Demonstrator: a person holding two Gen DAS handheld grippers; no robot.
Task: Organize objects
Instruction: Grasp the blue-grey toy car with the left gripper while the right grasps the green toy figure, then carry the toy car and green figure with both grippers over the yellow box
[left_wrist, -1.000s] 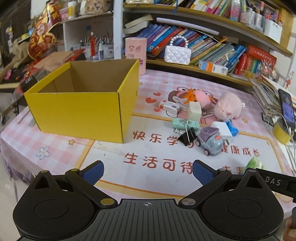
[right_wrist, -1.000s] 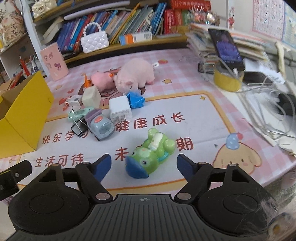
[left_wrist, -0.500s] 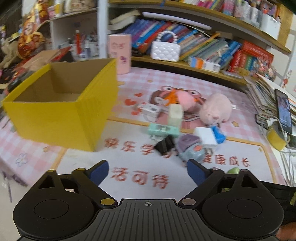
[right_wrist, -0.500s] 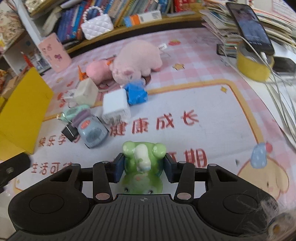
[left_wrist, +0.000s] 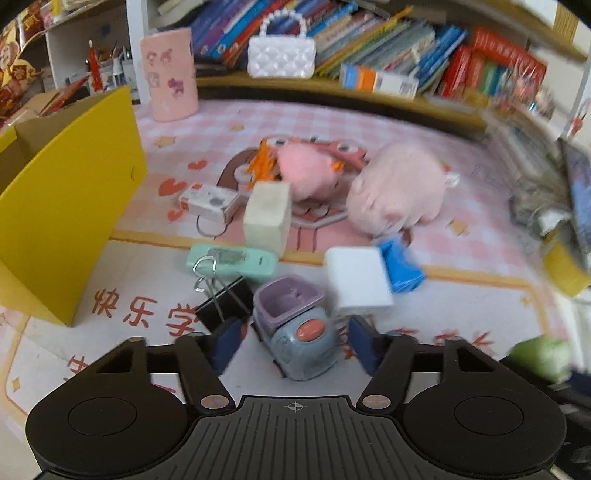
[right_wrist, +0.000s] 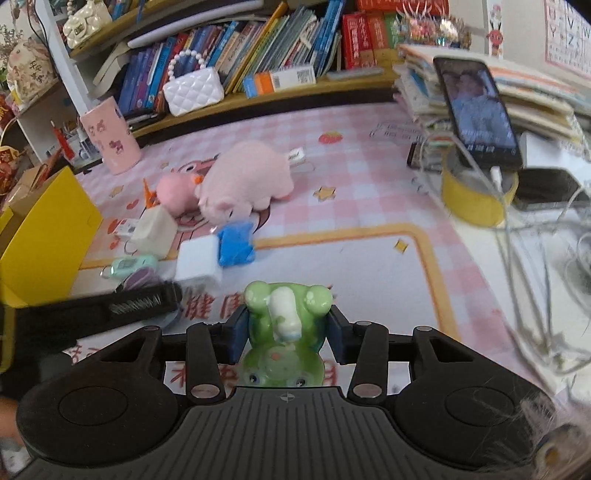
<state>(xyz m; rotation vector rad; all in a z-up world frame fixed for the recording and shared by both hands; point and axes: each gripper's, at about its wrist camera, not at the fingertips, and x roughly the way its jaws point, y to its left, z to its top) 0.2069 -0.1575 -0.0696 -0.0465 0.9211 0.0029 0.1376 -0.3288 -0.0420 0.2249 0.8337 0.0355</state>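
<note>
Near the mat's front edge, right gripper (right_wrist: 284, 334) is clamped on the green frog toy (right_wrist: 283, 332). Left gripper (left_wrist: 293, 341), fingers spread wide, straddles the toy truck (left_wrist: 297, 334) without gripping. Yellow box (left_wrist: 70, 206) far left awaits; the clutter's unsorted!

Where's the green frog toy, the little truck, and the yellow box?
green frog toy (right_wrist: 284, 332), right wrist view, its back.
little truck (left_wrist: 299, 332), left wrist view, its blue cab.
yellow box (left_wrist: 70, 206), left wrist view, its side wall.
</note>
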